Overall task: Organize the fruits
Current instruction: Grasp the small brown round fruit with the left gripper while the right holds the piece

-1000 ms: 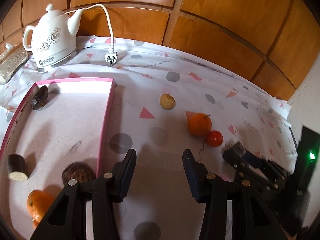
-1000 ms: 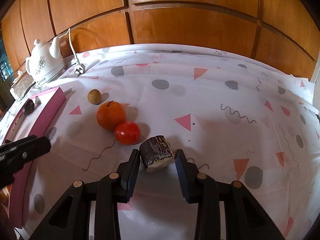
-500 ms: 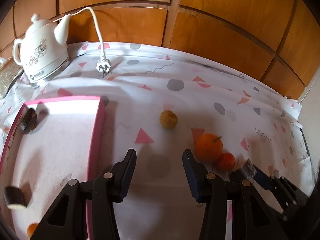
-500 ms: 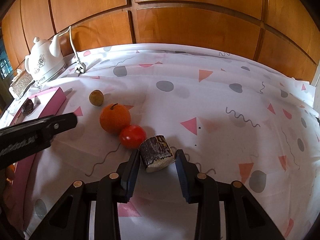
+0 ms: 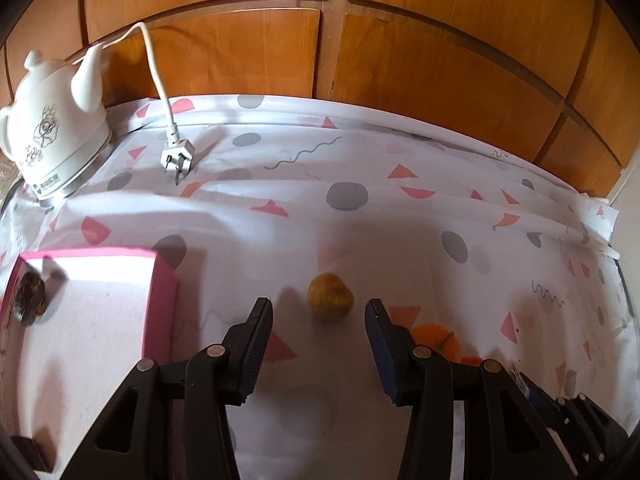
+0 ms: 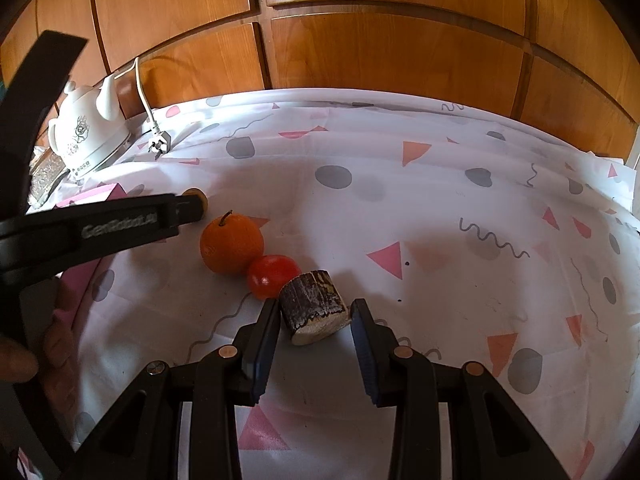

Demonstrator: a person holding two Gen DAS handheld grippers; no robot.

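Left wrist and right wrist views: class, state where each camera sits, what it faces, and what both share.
Left wrist: behind the open left gripper, facing a yellow fruit and pink box.
Right wrist: behind the open right gripper, facing a dark log piece; a hand shows.
Shared: kettle, orange, yellow fruit.
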